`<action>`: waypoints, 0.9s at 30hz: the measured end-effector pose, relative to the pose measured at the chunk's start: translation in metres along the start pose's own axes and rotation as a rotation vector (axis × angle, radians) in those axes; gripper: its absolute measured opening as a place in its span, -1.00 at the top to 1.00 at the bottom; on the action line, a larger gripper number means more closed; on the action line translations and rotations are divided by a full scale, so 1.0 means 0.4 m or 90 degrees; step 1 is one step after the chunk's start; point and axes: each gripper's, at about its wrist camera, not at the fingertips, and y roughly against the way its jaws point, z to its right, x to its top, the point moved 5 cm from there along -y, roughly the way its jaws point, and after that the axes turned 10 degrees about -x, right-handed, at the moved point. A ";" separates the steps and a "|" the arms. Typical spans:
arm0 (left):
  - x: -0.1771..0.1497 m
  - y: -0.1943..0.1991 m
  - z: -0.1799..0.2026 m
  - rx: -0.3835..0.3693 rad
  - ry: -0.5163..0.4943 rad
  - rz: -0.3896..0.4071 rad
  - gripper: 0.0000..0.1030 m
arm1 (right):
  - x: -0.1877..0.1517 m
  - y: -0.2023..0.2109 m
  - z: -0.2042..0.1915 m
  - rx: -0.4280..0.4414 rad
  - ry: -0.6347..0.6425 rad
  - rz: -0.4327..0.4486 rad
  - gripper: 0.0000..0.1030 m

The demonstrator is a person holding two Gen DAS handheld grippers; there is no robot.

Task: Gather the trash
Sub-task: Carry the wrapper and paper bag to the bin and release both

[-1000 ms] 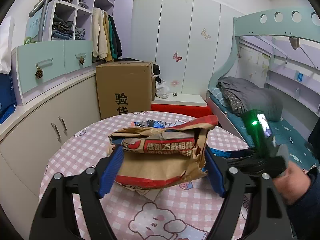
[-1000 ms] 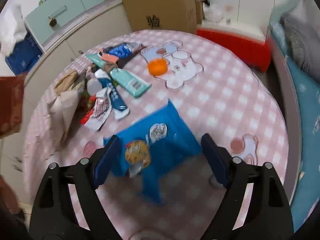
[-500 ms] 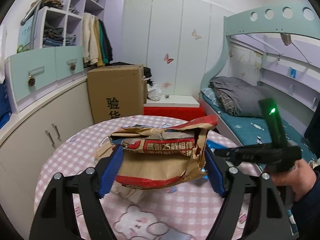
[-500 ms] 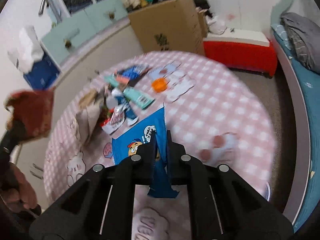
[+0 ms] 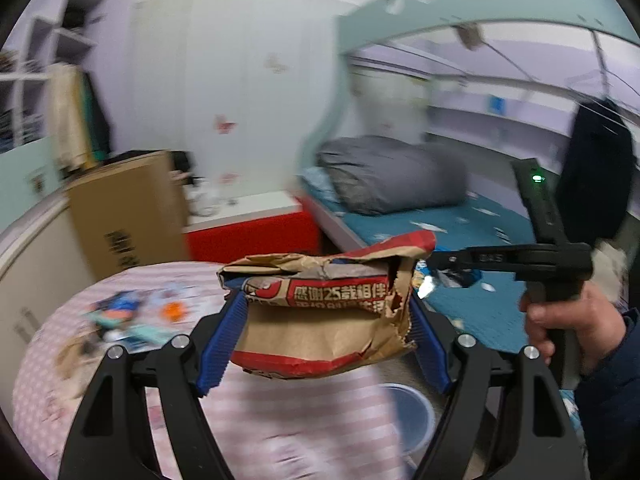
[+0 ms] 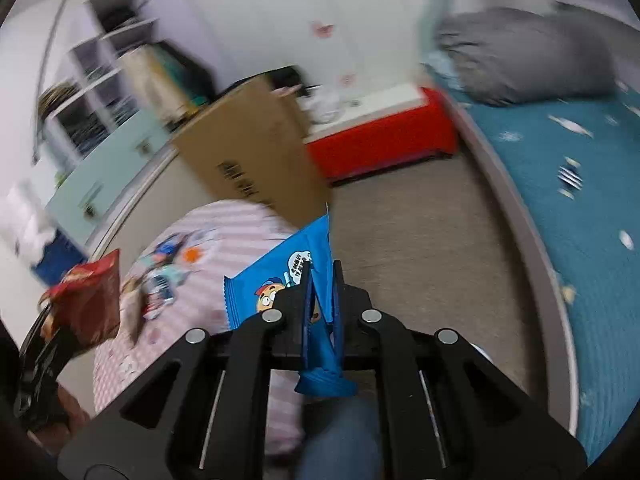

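Observation:
My left gripper [image 5: 326, 332] is shut on a crumpled brown and red paper bag [image 5: 320, 316] and holds it in the air over the table's right edge. The bag also shows in the right wrist view [image 6: 90, 300]. My right gripper [image 6: 320, 300] is shut on a blue snack wrapper [image 6: 280, 272], lifted off the table. The right gripper shows in the left wrist view [image 5: 440, 258], level with the bag's right side. More trash [image 5: 132, 320] lies on the pink checked table [image 5: 280, 432]. A pale round bin [image 5: 412, 412] sits on the floor below the bag.
A cardboard box [image 5: 124, 208] stands behind the table beside cabinets. A red platform [image 5: 252, 236] and a bunk bed [image 5: 460, 232] with a grey duvet are to the right. Grey floor [image 6: 420, 248] lies between table and bed.
Both grippers have swung right, away from the table middle toward the bed side. The right gripper closed on the blue wrapper and lifted it. The bin has come into view.

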 end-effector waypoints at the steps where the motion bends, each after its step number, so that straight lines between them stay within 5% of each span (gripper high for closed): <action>1: -0.004 -0.028 0.033 -0.016 -0.009 -0.010 -0.46 | -0.005 0.008 0.048 -0.016 -0.019 0.000 0.83; 12: -0.224 -0.414 0.343 -0.182 -0.034 -0.210 -0.47 | -0.190 -0.068 0.444 -0.155 -0.158 -0.102 0.83; 17: -0.387 -0.579 0.357 -0.189 0.020 -0.321 -0.47 | -0.275 -0.164 0.539 -0.163 -0.195 -0.170 0.83; 27: -0.600 -0.841 0.314 -0.124 0.078 -0.431 -0.49 | -0.438 -0.437 0.625 -0.149 -0.283 -0.317 0.83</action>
